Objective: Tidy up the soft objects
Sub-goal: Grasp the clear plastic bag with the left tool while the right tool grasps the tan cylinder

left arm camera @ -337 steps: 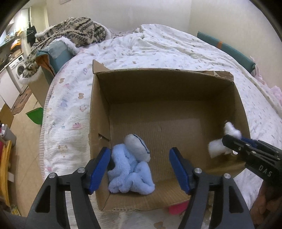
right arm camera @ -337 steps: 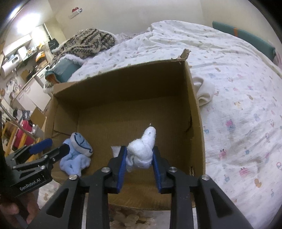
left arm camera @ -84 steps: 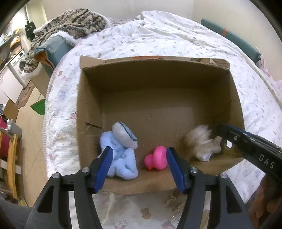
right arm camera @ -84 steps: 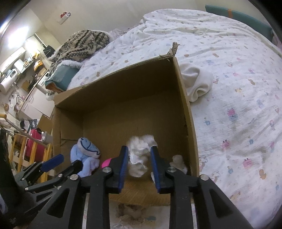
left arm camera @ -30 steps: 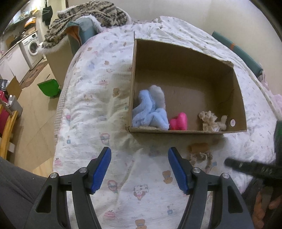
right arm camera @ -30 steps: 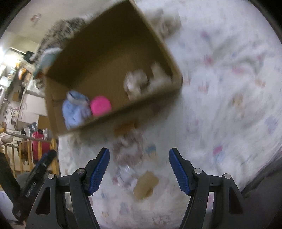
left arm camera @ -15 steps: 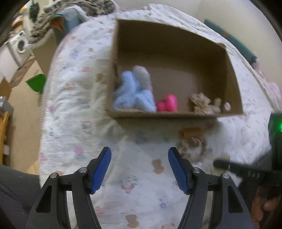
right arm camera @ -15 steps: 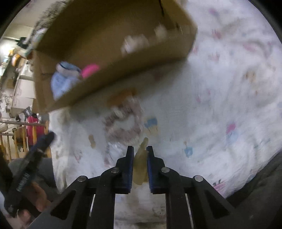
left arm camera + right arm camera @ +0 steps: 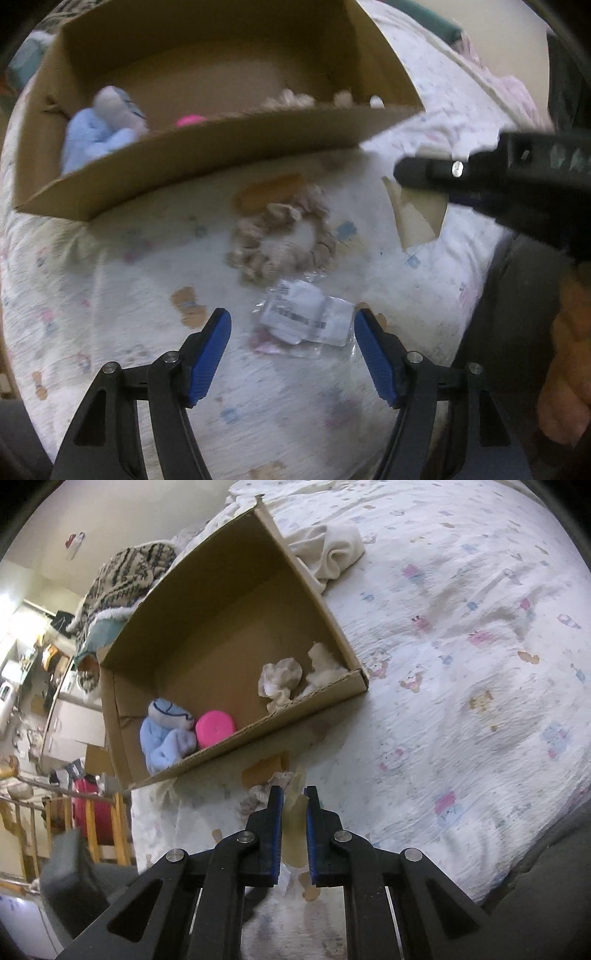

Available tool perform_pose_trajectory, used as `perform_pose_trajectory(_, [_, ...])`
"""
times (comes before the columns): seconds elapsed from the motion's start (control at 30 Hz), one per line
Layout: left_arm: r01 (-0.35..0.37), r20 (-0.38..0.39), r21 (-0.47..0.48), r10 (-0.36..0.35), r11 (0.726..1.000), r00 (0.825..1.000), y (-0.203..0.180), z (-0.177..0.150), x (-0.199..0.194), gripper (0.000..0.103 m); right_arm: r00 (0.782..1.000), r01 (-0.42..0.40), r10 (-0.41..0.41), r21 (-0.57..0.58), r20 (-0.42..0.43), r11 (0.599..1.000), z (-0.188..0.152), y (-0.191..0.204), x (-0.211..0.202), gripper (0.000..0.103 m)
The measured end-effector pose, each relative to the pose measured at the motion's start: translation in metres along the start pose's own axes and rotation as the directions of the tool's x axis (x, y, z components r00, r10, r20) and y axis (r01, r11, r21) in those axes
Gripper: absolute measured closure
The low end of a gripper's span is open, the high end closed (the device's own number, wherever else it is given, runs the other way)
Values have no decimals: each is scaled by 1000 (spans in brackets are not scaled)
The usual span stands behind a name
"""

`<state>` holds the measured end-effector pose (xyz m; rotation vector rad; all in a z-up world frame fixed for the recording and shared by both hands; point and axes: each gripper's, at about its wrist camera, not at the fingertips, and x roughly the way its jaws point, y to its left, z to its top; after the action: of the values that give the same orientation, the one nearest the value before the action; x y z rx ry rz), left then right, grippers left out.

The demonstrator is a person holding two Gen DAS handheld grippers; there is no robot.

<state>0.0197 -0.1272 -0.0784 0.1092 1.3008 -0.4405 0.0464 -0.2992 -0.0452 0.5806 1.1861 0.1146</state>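
cardboard scrap sits pinched between the nearly closed jaws of the right gripper, lifted off the bedsheet just short of the box. thin and stiff, it could slip sideways in transit. left gripper hangs wide open, empty, over a plastic packet; the scrunchie beside it might snag.

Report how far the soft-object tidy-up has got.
Done: the blue plush, pink toy and two pale fluffy pieces lie in the cardboard box. In hand: the right gripper is shut on a tan flat piece. Left: the beige scrunchie and plastic packet lie on the bed; the left gripper is open over the packet.
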Motion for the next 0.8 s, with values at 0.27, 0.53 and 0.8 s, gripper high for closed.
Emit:
perform_pose_trajectory(0.27, [-32,-33,42,33,999,999,-13,-1,23,59,1000,-21,21,12,-5,1000,-2,-3,0,90])
perform_pose_trajectory(0.53, [-20,-35,21,20,1000,999,-6,-15,5,84,1000,-25,25,1,-15,1000,-1,-1,1,90])
perform_pose_trajectory(0.8, [-138,-1,-98,139,986,990,25,-24,-17,84,999,-9,8,-29,-37,1000,-5,5,5,90])
